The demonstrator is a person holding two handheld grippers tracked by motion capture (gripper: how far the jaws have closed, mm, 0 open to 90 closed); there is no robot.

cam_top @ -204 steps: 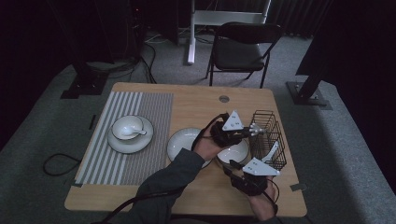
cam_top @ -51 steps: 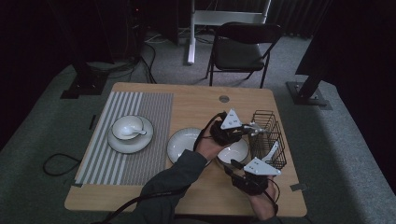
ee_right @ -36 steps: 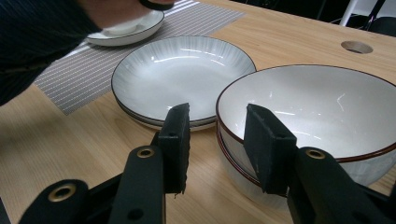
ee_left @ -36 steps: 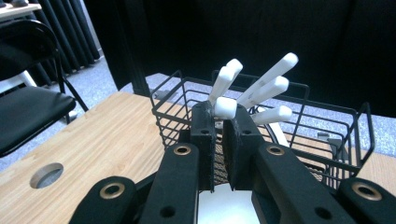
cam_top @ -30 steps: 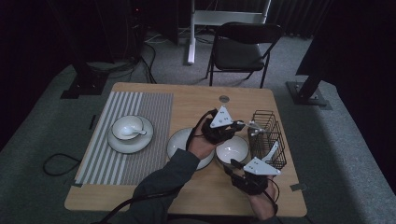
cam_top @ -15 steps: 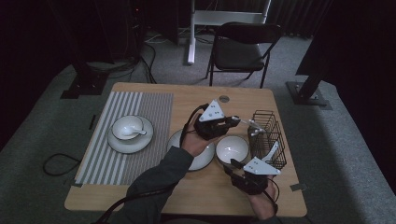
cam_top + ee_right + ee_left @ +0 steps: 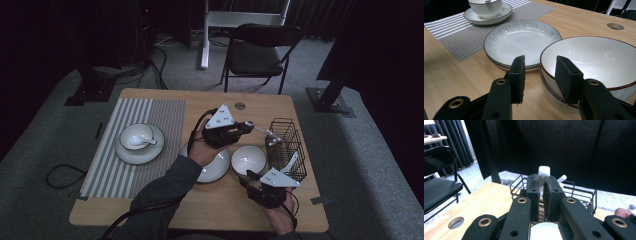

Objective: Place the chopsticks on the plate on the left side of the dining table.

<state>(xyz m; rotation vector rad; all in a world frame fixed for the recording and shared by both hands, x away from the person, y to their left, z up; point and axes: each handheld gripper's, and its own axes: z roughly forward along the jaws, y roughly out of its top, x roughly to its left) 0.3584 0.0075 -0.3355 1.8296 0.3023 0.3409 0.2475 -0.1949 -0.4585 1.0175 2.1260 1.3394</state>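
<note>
My left gripper [image 7: 247, 126] hangs over the table's middle, above the plate's far edge, shut on the handle of a white spoon [image 7: 261, 131]. The spoon points right toward the black wire basket [image 7: 287, 147]. In the left gripper view the spoon handle [image 7: 543, 173] sticks up between the closed pads, with the basket [image 7: 580, 192] behind it. My right gripper [image 7: 246, 177] sits low at the near edge of the white dark-rimmed bowl [image 7: 248, 159]. In the right gripper view its jaws stand open and level with the bowl [image 7: 596, 60], the left edge of the rim between them, pads not pressing.
A shallow white plate [image 7: 212, 167] lies left of the bowl. On the striped placemat [image 7: 125, 150] a cup with a spoon sits on a saucer [image 7: 138, 142]. Another white handle [image 7: 562, 179] stands in the basket. A folding chair [image 7: 260, 50] stands beyond the table.
My left gripper has drawn back from the basket, to the left and upward, taking the spoon with it. The right gripper has stayed at the bowl.
</note>
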